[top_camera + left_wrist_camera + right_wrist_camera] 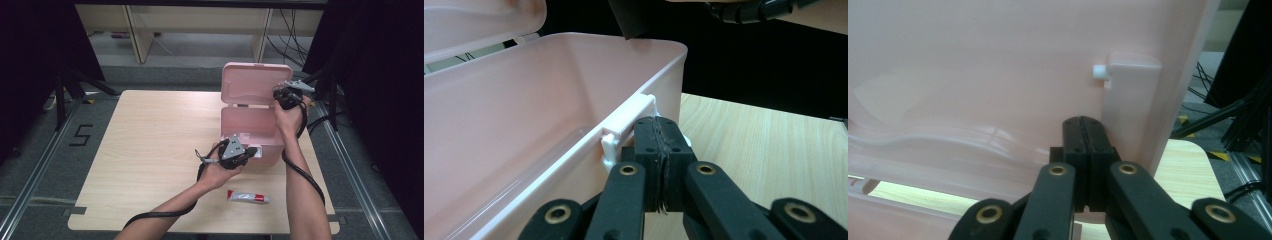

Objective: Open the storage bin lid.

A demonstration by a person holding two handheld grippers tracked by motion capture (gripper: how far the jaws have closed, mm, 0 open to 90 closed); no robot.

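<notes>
A pink plastic box (248,131) stands on the table with its lid (255,82) raised upright. My left gripper (251,150) is at the box's front wall, jaws shut with nothing between them. In the left gripper view its tips (659,126) sit right against the white latch (630,119) on the rim, and the box's inside (509,130) looks empty. My right gripper (278,93) is shut at the lid's right edge. In the right gripper view its tips (1083,126) rest close to the lid's inner face (988,75), below a small white peg (1099,71).
A red and white tube (248,197) lies on the wooden table (150,140) near the front edge, between the person's forearms. Black cables trail from both grippers. Metal rails run along the floor on both sides, and shelving legs stand behind the table.
</notes>
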